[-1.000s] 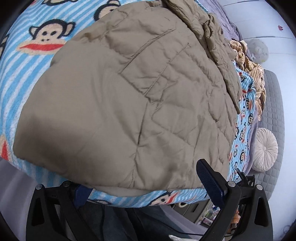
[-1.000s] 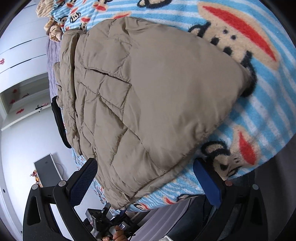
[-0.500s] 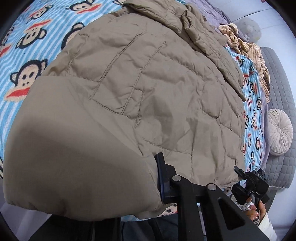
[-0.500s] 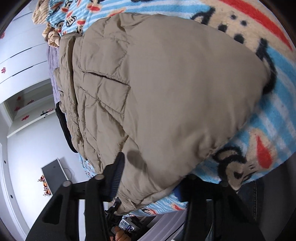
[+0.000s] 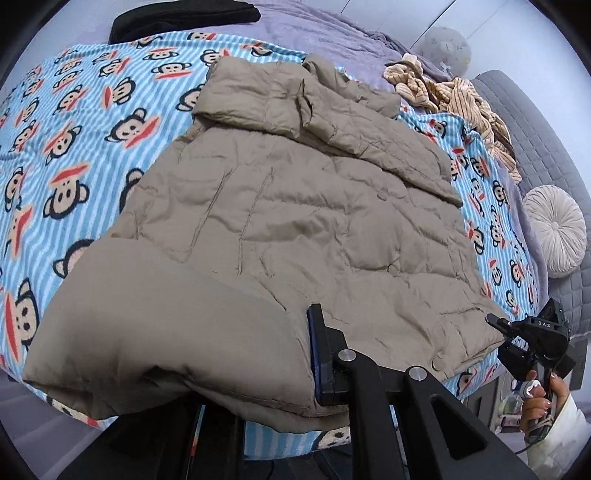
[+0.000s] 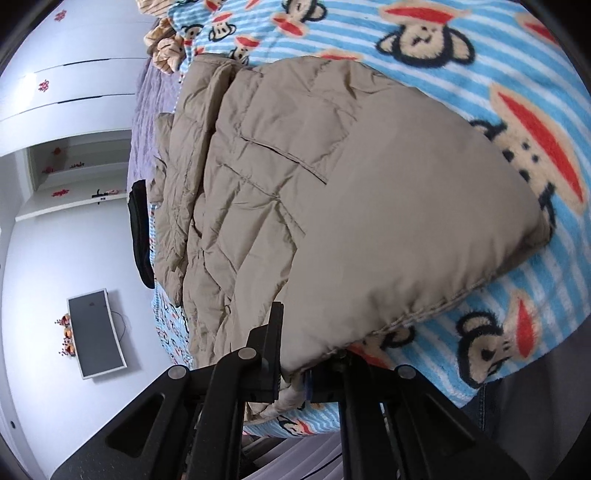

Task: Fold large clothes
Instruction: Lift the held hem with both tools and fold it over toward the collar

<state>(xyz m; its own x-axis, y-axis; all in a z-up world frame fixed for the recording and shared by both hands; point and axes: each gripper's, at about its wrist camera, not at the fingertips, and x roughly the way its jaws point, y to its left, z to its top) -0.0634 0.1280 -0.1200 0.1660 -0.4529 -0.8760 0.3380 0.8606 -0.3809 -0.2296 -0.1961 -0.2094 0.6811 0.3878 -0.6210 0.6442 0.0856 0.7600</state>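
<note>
A large tan quilted puffer jacket point(image 5: 295, 206) lies on a blue striped monkey-print blanket point(image 5: 74, 122) on a bed. My left gripper point(image 5: 291, 365) is shut on the jacket's near hem corner, which is lifted and hides the left finger. My right gripper point(image 6: 295, 365) is shut on the other near hem corner of the jacket point(image 6: 332, 206), lifting its edge off the blanket point(image 6: 517, 332). The right gripper also shows in the left wrist view point(image 5: 532, 343), held by a hand at the bed's near right edge.
A black garment point(image 5: 184, 16) and a striped beige garment point(image 5: 454, 96) lie at the far end of the bed. A round cushion point(image 5: 554, 229) rests on a grey quilted sofa point(image 5: 535, 122) to the right. A monitor point(image 6: 96, 332) stands by the wall.
Both grippers went from open at the hem to shut on it. They have since lifted the hem corners and pulled back, so more of the bed shows.
</note>
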